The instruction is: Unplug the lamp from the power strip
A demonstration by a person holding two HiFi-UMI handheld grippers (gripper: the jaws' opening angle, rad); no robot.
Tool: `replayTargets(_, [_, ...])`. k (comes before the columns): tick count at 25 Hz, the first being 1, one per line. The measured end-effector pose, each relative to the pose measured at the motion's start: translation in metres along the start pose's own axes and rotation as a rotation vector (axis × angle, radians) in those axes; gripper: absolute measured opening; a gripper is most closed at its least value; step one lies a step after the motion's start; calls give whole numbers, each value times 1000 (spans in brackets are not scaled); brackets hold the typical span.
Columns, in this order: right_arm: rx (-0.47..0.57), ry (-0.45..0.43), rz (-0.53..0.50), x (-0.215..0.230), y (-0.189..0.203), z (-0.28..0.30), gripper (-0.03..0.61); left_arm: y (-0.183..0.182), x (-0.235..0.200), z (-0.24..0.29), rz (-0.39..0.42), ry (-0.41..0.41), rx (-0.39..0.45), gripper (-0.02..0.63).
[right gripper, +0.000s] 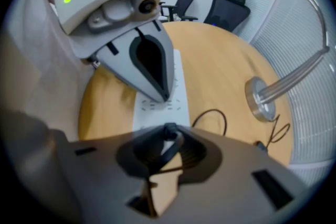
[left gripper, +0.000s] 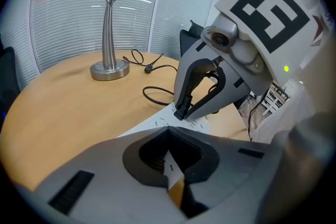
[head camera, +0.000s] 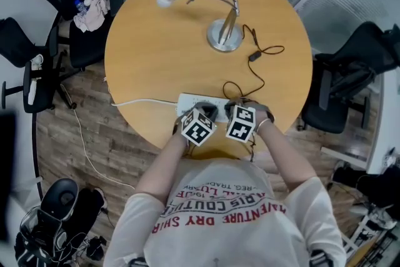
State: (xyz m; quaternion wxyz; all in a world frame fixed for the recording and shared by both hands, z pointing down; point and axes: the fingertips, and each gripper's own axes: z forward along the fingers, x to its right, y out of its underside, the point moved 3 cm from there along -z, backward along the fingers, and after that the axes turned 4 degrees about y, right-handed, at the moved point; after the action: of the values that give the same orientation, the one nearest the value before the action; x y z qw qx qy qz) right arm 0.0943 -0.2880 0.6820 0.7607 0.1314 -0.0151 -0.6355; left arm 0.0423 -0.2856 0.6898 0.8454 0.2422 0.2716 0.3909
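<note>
The plug (right gripper: 169, 132), seated upright in the power strip (right gripper: 157, 113) at the near edge of the tabletop (head camera: 162, 59), was clamped from above by the fingers of the right gripper (left gripper: 181, 111), the closed fingers of the left gripper (right gripper: 164, 96) being set on the strip just beside.

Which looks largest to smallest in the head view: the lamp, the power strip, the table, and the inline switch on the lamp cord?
1. table
2. lamp
3. power strip, partly hidden at its right end, yet clearly smaller than the lamp
4. inline switch
</note>
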Motion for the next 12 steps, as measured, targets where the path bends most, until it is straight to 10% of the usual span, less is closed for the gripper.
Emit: replayTargets(12, [0,-29,-42,3,-2,-5,71,-1,-2,2,23,-51,16,28])
